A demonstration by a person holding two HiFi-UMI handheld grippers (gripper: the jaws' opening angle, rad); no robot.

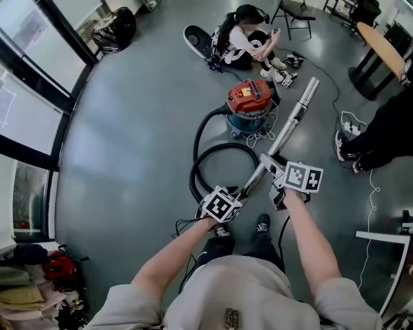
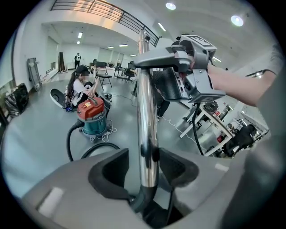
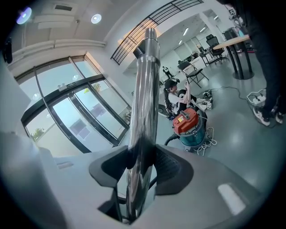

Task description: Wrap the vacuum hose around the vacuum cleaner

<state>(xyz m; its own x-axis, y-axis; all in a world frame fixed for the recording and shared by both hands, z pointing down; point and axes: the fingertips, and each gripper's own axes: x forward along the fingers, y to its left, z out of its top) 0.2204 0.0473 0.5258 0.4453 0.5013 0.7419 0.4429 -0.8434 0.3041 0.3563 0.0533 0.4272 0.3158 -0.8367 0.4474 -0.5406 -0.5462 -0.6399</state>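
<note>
- Grey, smooth floor with a soft sheen fills most of the head view.
- Tall glass wall in dark frames runs from 8 to 11 o'clock; daylight comes through it.
- In the right gripper view, glass doors stand at 9 o'clock.
- Black bin bag lies at 11 o'clock by the glass.
- Dark folding chair stands at 12 to 1 o'clock.
- Wood-topped table on black legs sits at 2 o'clock.
- White table edge shows at 4 o'clock.
- Heap of bags and clothes lies at 8 o'clock.
- Round ceiling lights glow at 12 o'clock in the left gripper view.
- Dark mezzanine railing runs just below the ceiling at 11 o'clock.
</note>
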